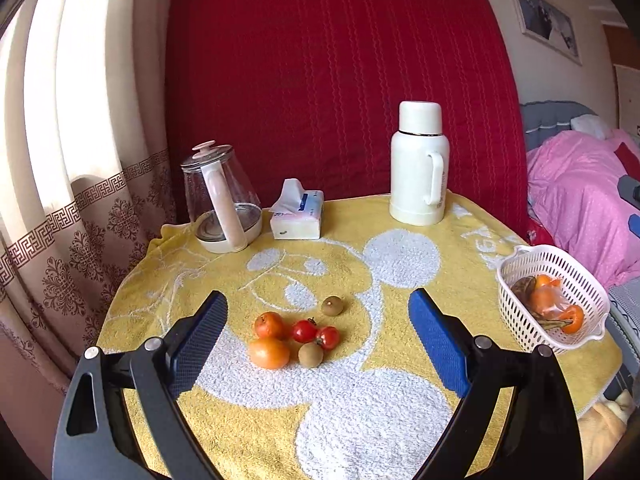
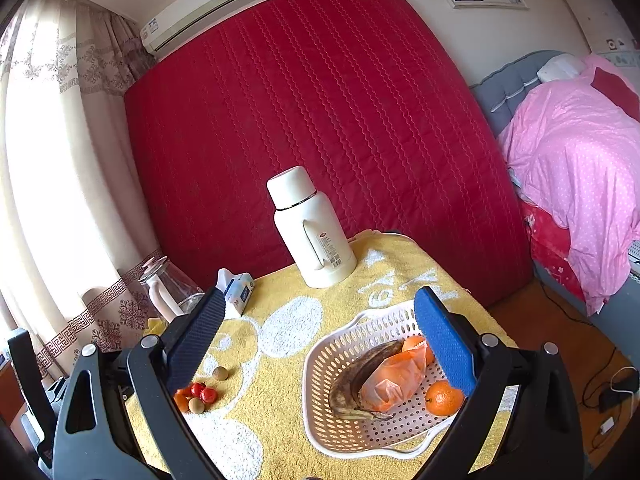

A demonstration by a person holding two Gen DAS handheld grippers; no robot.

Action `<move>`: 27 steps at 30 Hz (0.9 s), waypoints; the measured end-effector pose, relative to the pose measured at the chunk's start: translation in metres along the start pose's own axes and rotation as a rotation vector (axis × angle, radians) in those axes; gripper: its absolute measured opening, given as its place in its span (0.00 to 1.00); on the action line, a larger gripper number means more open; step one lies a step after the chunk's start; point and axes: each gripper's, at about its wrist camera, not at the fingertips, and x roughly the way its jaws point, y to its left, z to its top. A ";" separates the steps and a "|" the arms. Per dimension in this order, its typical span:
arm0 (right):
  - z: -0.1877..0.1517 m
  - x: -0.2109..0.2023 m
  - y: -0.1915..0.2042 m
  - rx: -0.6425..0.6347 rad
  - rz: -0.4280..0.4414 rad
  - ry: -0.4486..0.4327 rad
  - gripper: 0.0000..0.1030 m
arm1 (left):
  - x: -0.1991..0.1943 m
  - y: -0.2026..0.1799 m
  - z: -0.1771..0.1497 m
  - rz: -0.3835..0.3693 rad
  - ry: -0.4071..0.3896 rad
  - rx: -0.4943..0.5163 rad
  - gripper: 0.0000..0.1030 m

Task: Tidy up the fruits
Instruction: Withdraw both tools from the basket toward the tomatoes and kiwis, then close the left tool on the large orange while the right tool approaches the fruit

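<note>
A yellow towel [image 1: 400, 420] covers the table, bearing fruit, basket [image 1: 516, 276], kettle [image 1: 218, 200], tissues [image 1: 298, 216], thermos [image 1: 418, 164].

Tabletop covered in rough yellow-white terry towel [image 1: 360, 420]; perforated white plastic basket [image 2: 344, 360] looks smooth, slightly glossy. Glass kettle [image 1: 218, 196] is clear and shiny, thermos [image 1: 418, 168] smooth cream plastic. Quilted red cloth mattress [image 1: 340, 80] is matt; tongs' blue pads [image 1: 438, 340] finely textured.

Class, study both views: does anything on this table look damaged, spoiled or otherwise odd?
Yes. The banana in the white basket is nearly all dark brown, apparently overripe, and lies against a plastic bag of oranges.
</note>
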 end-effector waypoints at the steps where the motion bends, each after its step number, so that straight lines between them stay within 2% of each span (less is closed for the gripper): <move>1: -0.001 0.000 0.001 -0.003 0.002 0.002 0.94 | 0.000 0.008 0.000 0.011 0.002 -0.014 0.89; 13: -0.011 0.009 0.015 -0.039 0.021 0.042 0.94 | 0.007 0.077 -0.003 0.109 0.035 -0.164 0.89; 19: -0.019 0.014 0.025 -0.067 0.035 0.064 0.94 | 0.024 0.089 -0.013 0.121 0.085 -0.201 0.89; 27: -0.031 0.024 0.037 -0.105 0.053 0.105 0.94 | 0.061 0.090 -0.030 0.116 0.171 -0.203 0.88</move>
